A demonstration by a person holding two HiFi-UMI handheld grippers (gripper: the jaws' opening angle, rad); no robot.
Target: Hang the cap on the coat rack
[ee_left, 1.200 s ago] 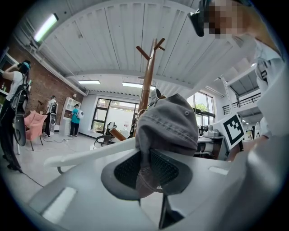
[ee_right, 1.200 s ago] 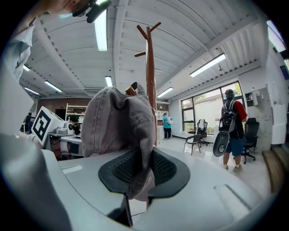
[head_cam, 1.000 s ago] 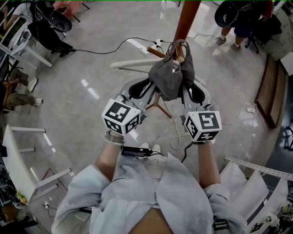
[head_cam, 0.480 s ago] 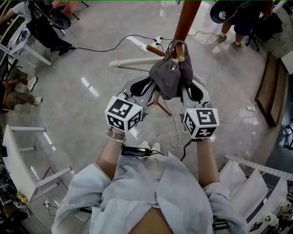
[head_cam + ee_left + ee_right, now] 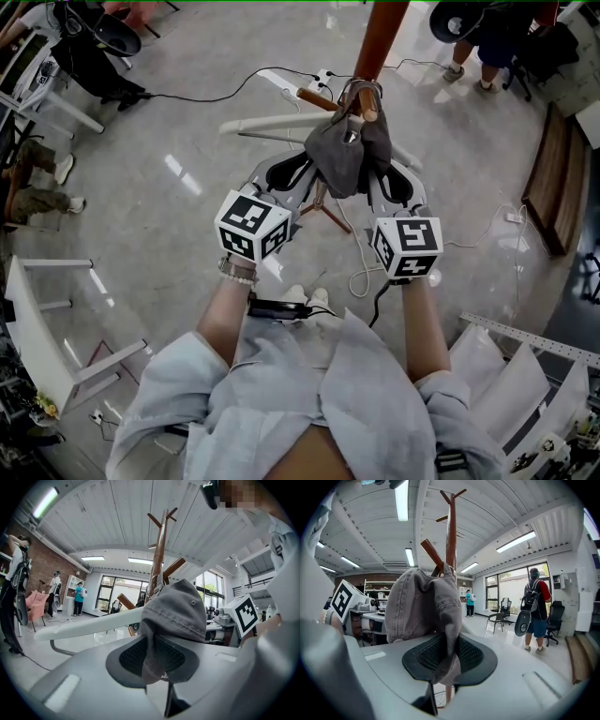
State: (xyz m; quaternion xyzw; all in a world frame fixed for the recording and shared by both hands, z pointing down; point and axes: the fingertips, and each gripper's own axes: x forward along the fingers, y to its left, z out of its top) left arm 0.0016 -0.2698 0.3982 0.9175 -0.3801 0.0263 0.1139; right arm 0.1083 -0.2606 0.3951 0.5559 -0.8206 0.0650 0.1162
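A grey cap (image 5: 343, 152) hangs in front of the brown coat rack (image 5: 380, 37), its rear strap looped over the tip of a wooden peg (image 5: 367, 111). My left gripper (image 5: 292, 176) is shut on the cap's left edge and my right gripper (image 5: 392, 183) on its right edge. In the left gripper view the cap (image 5: 178, 613) bunches between the left gripper's (image 5: 152, 654) black pads, with the coat rack (image 5: 159, 559) behind. The right gripper view shows the cap (image 5: 419, 604) pinched in the right gripper (image 5: 449, 656) below a peg (image 5: 431, 552).
Cables (image 5: 361, 277) trail over the glossy floor around the rack's feet. A long white bar (image 5: 272, 122) lies left of the rack. People stand at the far corners, one with a backpack (image 5: 534, 606). A wooden bench (image 5: 553, 187) sits at the right and white tables (image 5: 42, 328) at the left.
Both grippers have sunk a little, taking the cap with them. The grip on each side is unchanged.
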